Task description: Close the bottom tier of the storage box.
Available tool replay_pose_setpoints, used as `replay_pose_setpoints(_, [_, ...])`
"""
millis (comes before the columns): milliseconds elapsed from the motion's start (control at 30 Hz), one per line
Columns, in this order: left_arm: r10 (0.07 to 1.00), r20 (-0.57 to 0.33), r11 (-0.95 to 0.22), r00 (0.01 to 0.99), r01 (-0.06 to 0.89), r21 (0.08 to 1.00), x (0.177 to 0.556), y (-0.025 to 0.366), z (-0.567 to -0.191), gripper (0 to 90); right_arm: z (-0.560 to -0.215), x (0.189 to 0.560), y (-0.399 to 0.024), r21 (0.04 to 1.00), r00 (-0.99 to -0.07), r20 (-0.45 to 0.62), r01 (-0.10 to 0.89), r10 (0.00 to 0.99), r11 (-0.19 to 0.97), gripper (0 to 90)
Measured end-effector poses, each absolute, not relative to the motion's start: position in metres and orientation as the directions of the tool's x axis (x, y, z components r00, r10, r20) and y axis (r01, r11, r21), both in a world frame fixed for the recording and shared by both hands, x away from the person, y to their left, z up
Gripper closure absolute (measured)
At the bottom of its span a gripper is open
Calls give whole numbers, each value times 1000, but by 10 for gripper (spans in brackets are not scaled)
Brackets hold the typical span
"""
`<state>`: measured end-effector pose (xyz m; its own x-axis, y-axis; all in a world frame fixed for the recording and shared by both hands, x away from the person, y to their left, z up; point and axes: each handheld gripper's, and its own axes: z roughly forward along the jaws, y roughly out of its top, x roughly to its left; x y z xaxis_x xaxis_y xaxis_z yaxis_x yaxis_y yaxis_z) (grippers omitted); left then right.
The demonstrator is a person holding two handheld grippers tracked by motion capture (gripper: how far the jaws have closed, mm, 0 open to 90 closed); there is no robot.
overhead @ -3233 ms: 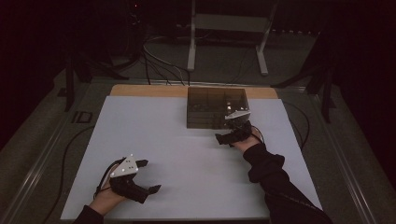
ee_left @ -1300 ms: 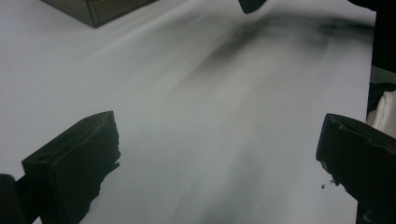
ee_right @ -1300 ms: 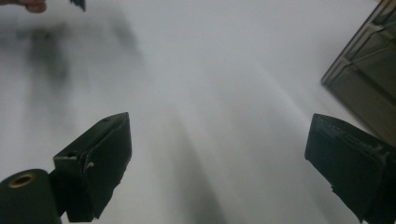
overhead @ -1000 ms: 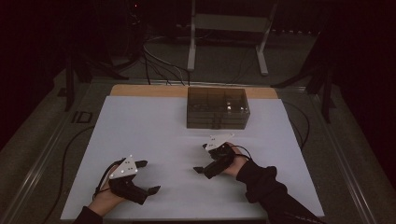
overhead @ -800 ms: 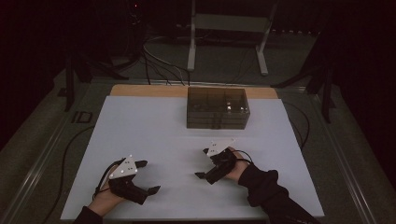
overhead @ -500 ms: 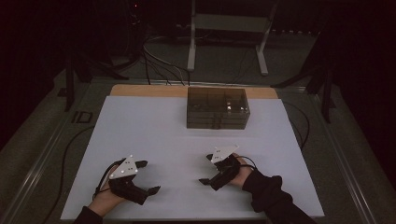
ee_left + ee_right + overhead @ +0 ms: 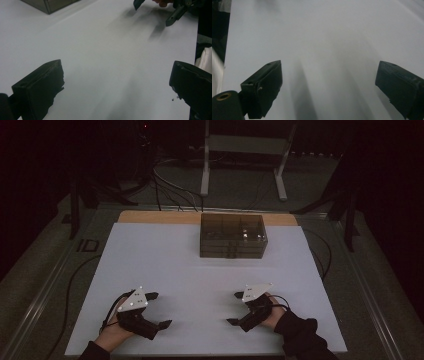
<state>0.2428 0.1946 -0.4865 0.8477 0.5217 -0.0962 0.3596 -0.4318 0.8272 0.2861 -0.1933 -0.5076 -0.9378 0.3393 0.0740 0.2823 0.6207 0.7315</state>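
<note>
My left gripper (image 7: 159, 310) rests near the white table's (image 7: 200, 270) front left edge, jaws wide open and nothing between them; its own view (image 7: 117, 82) shows bare table between the two black fingers (image 7: 42, 85). My right gripper (image 7: 235, 309) sits at the front right, pointing left, open and holding nothing; its own view (image 7: 329, 82) shows blank table between the fingers (image 7: 264, 82). A dark see-through box (image 7: 233, 235) with compartments stands at the table's far middle; its corner (image 7: 50, 3) appears in the left gripper view. The right gripper (image 7: 155, 11) also appears there, far off.
A wooden strip (image 7: 150, 217) runs along the table's far edge. Cables (image 7: 165, 180) and a white metal stand (image 7: 245, 150) lie on the floor beyond. A cable (image 7: 75, 280) trails off the table's left side. The surroundings are dark.
My right gripper has drawn back from beside the box to the front right of the table, toward the person. The left gripper has stayed still.
</note>
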Motion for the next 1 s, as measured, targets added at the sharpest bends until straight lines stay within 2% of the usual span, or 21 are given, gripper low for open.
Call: replay_pose_setpoints(1000, [521,-94,-434,848,359,826,243,194,-487,0,-506,257,-285,728,-844,91,418,529,543,74])
